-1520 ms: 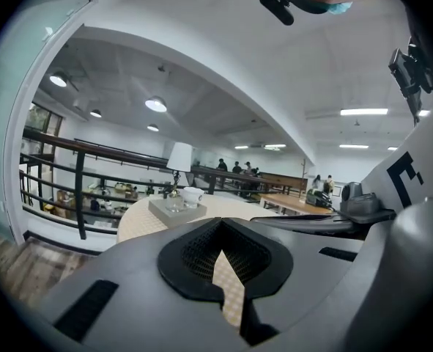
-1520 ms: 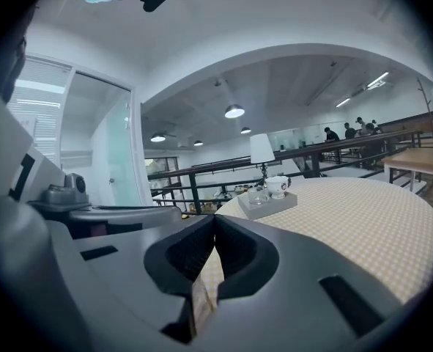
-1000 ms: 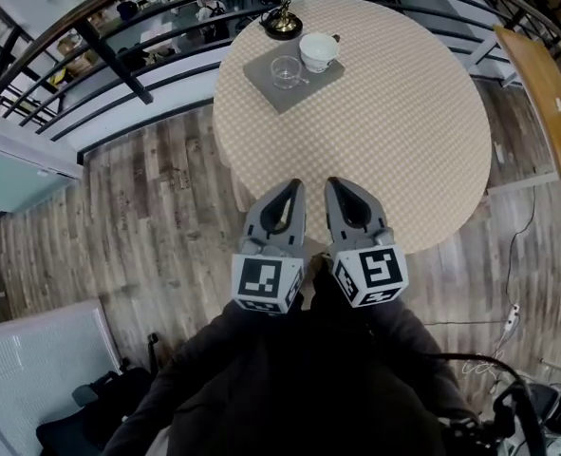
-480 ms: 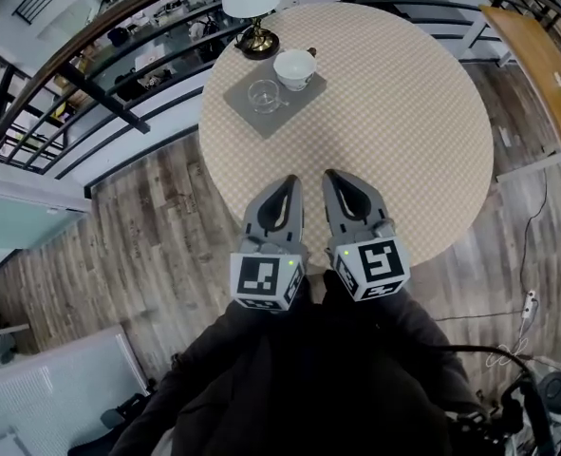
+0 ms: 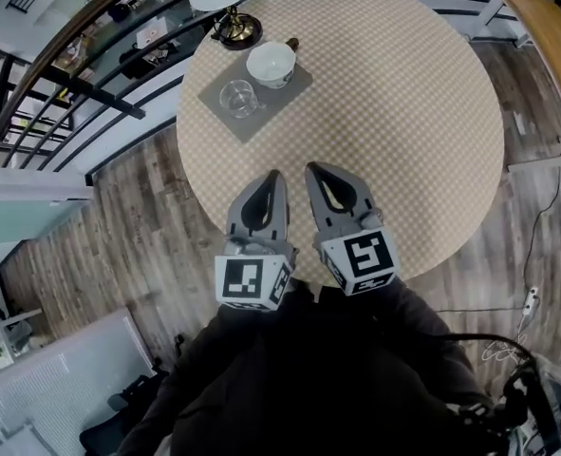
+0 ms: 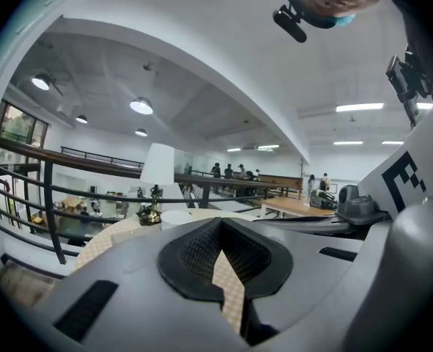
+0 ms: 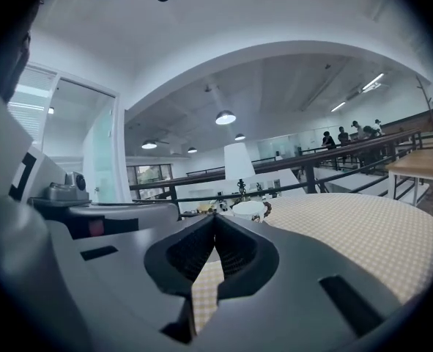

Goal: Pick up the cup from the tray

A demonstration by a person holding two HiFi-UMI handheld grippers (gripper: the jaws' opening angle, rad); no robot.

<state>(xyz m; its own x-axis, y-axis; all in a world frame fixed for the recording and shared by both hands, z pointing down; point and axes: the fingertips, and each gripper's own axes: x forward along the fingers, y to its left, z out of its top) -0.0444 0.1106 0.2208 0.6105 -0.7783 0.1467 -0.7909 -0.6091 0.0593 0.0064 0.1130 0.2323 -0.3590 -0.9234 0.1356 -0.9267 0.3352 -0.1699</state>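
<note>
Closer now: left hand-held gripper (image 5: 273, 177) & right hand-held gripper (image 5: 311, 169) advanced over surface (image 5: 403, 112) edge, both clenched, empty, since cup (image 5: 271, 63) sits on tray (image 5: 271, 105) far side, well apart, beside lamp (image 5: 234, 28).

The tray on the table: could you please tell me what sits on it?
A white cup and a clear glass stand side by side on the grey tray. The tray surface under them is hidden.

Bright even daylight, ceiling lamps (image 6: 141, 105) glowing, strong fisheye bending at edges, dark vignette corners, sharp focus
</note>
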